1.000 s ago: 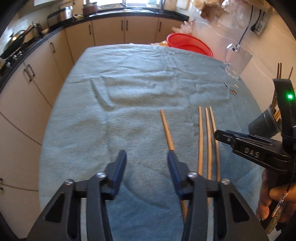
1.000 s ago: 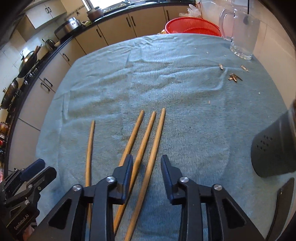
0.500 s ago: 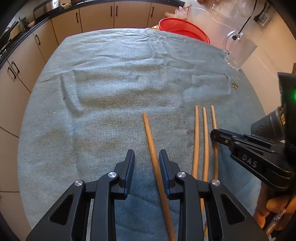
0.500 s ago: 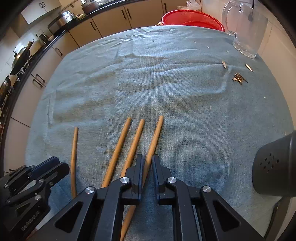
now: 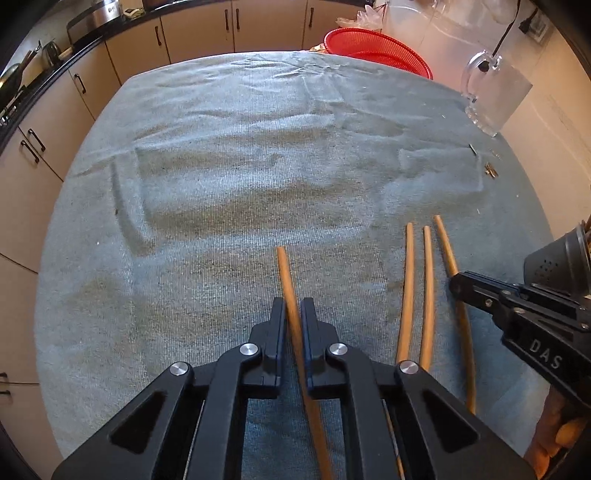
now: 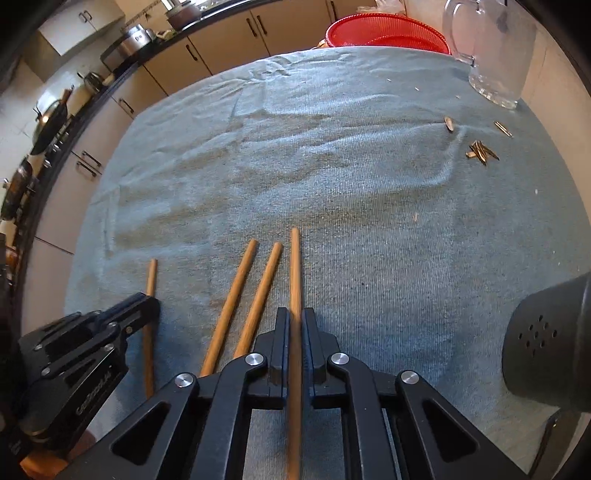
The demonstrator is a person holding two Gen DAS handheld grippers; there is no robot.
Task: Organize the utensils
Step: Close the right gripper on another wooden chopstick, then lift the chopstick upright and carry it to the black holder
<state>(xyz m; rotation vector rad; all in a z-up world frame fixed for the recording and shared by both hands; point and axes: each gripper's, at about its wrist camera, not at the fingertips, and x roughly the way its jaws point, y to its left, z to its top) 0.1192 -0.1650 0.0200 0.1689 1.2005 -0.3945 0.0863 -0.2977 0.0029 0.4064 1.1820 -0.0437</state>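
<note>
Four wooden chopsticks lie on a blue-grey towel (image 5: 240, 184). My left gripper (image 5: 293, 306) has the lone left chopstick (image 5: 284, 266) between its jaws, which are closing with the pads against it. My right gripper (image 6: 294, 314) is closing the same way on the rightmost chopstick (image 6: 294, 258) of the group of three. The other two chopsticks (image 6: 236, 295) (image 6: 264, 288) lie loose just to its left. Each view shows the other gripper: the right gripper (image 5: 456, 286) at the right, the left gripper (image 6: 147, 299) at the lower left. A black perforated holder (image 6: 546, 343) stands at the right.
A red basket (image 5: 376, 48) sits at the table's far edge, with a clear glass jug (image 5: 498, 99) at the far right. Small wood bits (image 6: 480, 151) lie on the towel near the jug. Kitchen cabinets (image 5: 192, 33) run behind and to the left.
Both grippers went from open to closed, each around a chopstick. The left gripper shifted right and lower until its chopstick lay between the jaws. The right one edged forward slightly.
</note>
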